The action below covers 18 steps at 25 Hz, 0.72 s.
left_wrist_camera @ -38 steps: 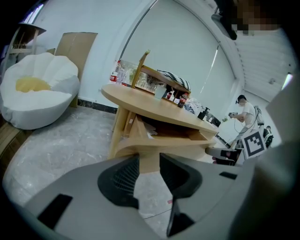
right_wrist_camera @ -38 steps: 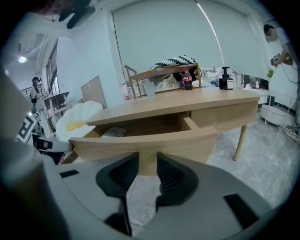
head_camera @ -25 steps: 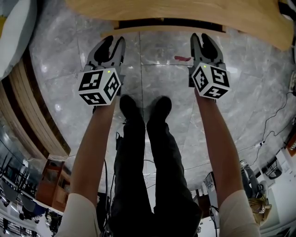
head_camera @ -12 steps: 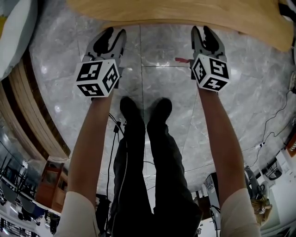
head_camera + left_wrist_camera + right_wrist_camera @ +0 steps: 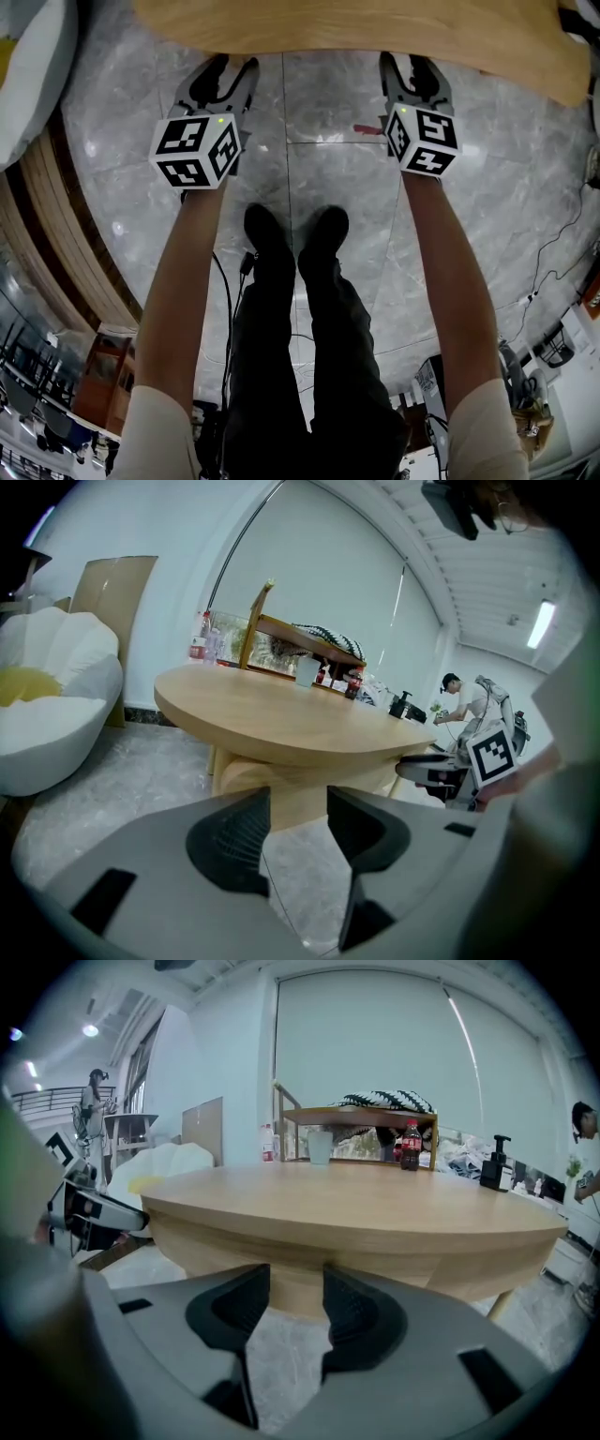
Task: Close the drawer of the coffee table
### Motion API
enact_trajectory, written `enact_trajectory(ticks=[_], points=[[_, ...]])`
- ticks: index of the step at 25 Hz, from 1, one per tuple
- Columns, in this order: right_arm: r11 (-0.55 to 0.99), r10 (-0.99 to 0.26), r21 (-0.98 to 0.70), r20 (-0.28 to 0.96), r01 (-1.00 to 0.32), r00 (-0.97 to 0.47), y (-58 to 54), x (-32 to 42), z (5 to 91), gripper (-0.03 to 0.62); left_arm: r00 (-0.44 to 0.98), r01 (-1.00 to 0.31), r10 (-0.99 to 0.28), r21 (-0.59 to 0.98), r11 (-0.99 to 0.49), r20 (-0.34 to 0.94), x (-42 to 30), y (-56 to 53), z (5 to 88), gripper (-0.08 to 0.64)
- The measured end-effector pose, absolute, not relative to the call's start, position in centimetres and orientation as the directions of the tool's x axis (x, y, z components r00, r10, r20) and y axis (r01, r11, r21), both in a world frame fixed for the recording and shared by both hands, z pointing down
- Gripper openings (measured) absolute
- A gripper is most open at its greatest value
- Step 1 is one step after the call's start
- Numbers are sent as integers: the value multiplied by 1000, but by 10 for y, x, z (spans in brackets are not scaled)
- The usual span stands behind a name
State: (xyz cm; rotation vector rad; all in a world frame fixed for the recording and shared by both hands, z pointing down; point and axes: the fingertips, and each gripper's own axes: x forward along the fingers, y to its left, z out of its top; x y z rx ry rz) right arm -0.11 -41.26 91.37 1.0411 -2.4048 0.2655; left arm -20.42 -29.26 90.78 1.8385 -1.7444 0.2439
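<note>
The round wooden coffee table (image 5: 356, 37) fills the top of the head view. No dark drawer gap shows along its near edge, and its side (image 5: 281, 1251) looks like one smooth band. My left gripper (image 5: 225, 67) and right gripper (image 5: 412, 64) reach up to that edge, side by side. Both sets of jaws are opening and hold nothing. In the left gripper view the jaws of the left gripper (image 5: 298, 817) frame the table's side (image 5: 281, 794), with the right gripper (image 5: 441, 766) beside it. In the right gripper view the right gripper (image 5: 295, 1302) faces the table, and the left gripper (image 5: 89, 1213) shows at the left.
The person's shoes (image 5: 291, 225) stand on the grey marble floor between the arms. A white shell-shaped chair (image 5: 56, 696) sits to the left. A wooden rack (image 5: 361, 1115), a cola bottle (image 5: 409, 1147) and a pump bottle (image 5: 494, 1166) stand on the table. Cables (image 5: 553, 253) lie at the right.
The dark drawer gap under the table's edge has vanished. Both grippers have moved forward to the table's edge, and their jaws stand wider apart.
</note>
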Motion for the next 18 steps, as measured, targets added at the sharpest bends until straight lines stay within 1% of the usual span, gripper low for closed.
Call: enact_trajectory(ticks=[11, 13, 15, 18], points=[[699, -623, 23, 511, -715, -592, -424, -7, 915, 192, 131, -963, -854, 270, 12, 503, -211, -303, 910, 201], [697, -613, 7, 524, -717, -591, -421, -5, 917, 207, 129, -959, -852, 281, 22, 508, -212, -299, 908, 201], [690, -606, -4, 544, -724, -581, -416, 0, 917, 207, 130, -953, -847, 301, 37, 515, -213, -291, 906, 199], [695, -598, 21, 572, -718, -562, -403, 7, 912, 202, 135, -951, -834, 307, 43, 535, -212, -276, 900, 199]])
